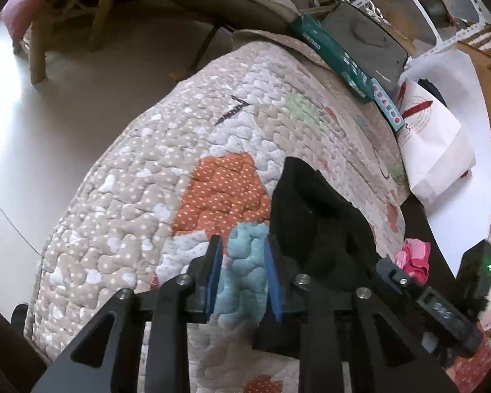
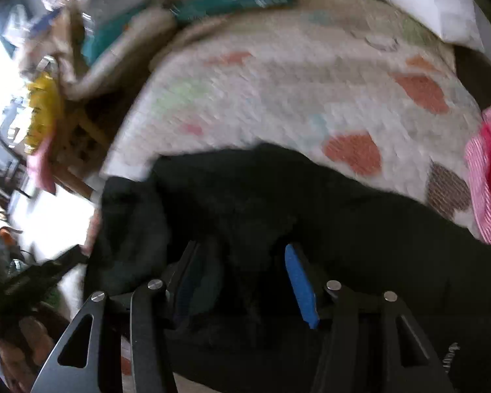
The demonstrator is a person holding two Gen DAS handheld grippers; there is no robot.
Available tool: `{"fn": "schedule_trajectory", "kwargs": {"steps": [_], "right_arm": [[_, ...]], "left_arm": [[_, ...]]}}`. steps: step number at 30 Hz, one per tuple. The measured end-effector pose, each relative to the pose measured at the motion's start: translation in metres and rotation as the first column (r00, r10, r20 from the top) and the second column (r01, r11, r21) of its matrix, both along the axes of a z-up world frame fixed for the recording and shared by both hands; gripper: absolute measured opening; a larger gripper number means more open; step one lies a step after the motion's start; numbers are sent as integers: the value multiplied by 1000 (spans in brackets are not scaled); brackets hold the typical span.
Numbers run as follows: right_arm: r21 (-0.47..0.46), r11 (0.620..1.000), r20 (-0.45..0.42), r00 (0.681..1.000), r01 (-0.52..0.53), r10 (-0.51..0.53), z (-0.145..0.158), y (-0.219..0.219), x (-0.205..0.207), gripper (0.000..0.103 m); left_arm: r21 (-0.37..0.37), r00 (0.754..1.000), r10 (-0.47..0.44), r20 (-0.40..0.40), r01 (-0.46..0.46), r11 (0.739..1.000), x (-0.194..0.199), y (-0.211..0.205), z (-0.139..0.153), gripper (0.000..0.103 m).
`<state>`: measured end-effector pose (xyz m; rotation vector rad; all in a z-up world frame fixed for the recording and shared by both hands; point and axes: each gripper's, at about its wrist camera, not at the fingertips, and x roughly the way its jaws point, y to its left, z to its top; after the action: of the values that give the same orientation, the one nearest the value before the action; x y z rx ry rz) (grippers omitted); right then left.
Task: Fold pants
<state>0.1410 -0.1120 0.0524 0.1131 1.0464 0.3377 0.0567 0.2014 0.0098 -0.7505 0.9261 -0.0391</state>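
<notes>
Writing is scarce and mostly unreadable: a teal box (image 1: 337,55) along the far edge of the quilt (image 1: 140,177) carries pale lettering too small to make out, with a row of coloured dots at its near end, and a white paper bag (image 1: 432,134) beside it bears red print that cannot be read. A short dark embroidered word on the quilt is also illegible.

Pants (image 2: 311,203) are plain black, soft and matte, lying bunched across the near edge of the quilt; in the left wrist view a dark fold of them (image 1: 317,216) rises just right of the gripper. The right wrist view is blurred, so seams or a waistband cannot be told.

Left gripper (image 1: 242,245) is released, its blue pads (image 1: 212,275) a little apart over a light-blue quilt patch, nothing between them; the right pad sits just beside the pants. Right gripper (image 2: 242,258) is released too, its pads well apart above the black cloth, not pressing on it.

A pink striped cloth (image 2: 487,170) lies crumpled at the quilt's right edge, near the pants.
</notes>
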Motion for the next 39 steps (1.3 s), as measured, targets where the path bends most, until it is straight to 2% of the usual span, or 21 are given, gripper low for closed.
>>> {"fn": "schedule_trajectory", "kwargs": {"steps": [3, 7, 8, 9, 11, 15, 19, 22, 25, 26, 27, 29, 34, 39], "right_arm": [[34, 996, 12, 996, -85, 85, 9, 29, 2, 58], [-52, 983, -46, 984, -175, 173, -10, 69, 13, 57], [-79, 980, -88, 981, -180, 173, -20, 76, 17, 49], [-89, 980, -109, 980, -176, 167, -26, 79, 16, 31], [-49, 984, -117, 980, -169, 162, -24, 79, 11, 12], [-19, 988, -82, 985, -152, 150, -3, 65, -2, 9], [19, 999, -63, 997, -51, 52, 16, 20, -17, 9], [2, 1000, -86, 996, 25, -25, 11, -12, -25, 9], [-41, 996, -141, 987, 77, -82, -7, -37, -25, 16], [-66, 994, -161, 982, 87, -97, -15, -42, -25, 32], [-80, 992, -171, 979, 96, -108, -19, -46, -25, 54], [-100, 987, -148, 979, 129, -143, -21, -54, -27, 64], [-104, 983, -79, 984, 149, -157, -3, -56, -24, 67], [-112, 993, -14, 999, 42, -44, 27, -22, 1, 67]], "left_arm": [[-10, 1000, 8, -10, -8, 1000, 1, 2, -3, 27], [2, 1000, 11, -9, -11, 1000, 0, 4, -2, 27], [3, 1000, 15, -10, -15, 1000, 0, 6, -3, 27], [-4, 1000, 21, -12, -21, 1000, 0, 8, -3, 27], [-20, 1000, 26, -15, -26, 999, 0, 10, -5, 27], [-34, 1000, 15, -14, -16, 999, 0, 9, -5, 28], [-37, 1000, 5, 0, -5, 999, -1, 7, -3, 31], [-54, 1000, -13, -3, 13, 998, 0, 2, -5, 33], [-62, 999, -52, 2, 52, 997, 1, -7, -5, 37], [-61, 997, -74, 7, 74, 995, 2, -12, -4, 39], [-62, 996, -91, 12, 92, 994, 1, -16, -4, 40], [-67, 990, -137, 30, 139, 988, 2, -27, -3, 45], [-72, 969, -236, 73, 241, 968, 3, -56, 0, 52], [-38, 942, -322, 89, 327, 944, 4, -92, 0, 56]]}}
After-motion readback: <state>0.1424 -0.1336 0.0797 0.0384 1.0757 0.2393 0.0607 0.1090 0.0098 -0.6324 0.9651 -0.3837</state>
